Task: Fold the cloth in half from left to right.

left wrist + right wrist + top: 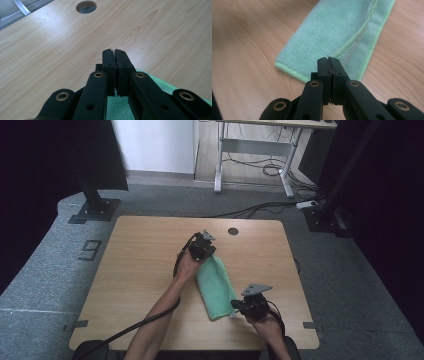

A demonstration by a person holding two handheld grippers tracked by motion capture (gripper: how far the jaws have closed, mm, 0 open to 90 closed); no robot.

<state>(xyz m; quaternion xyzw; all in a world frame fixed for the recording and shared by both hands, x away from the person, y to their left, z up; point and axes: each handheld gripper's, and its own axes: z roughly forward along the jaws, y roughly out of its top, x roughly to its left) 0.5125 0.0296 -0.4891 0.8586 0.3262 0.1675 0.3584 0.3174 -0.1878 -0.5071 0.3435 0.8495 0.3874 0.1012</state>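
A: Left gripper (204, 246): jaws closed, empty, over the far end of the folded green cloth (216, 287).
B: Right gripper (245, 307): closed, empty, at its near end. Cloth flat mid-table (140, 265), probably for smoothing.

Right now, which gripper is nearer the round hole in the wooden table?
Left. The left gripper sits at the folded green cloth's far end, near the hole; the right gripper is at its near end.

My left claw (114, 53) is hiding most of the towel (117, 107) beneath it. The towel's far end is running off the right claw view's top edge, and the bench (239, 32) there is blurring.
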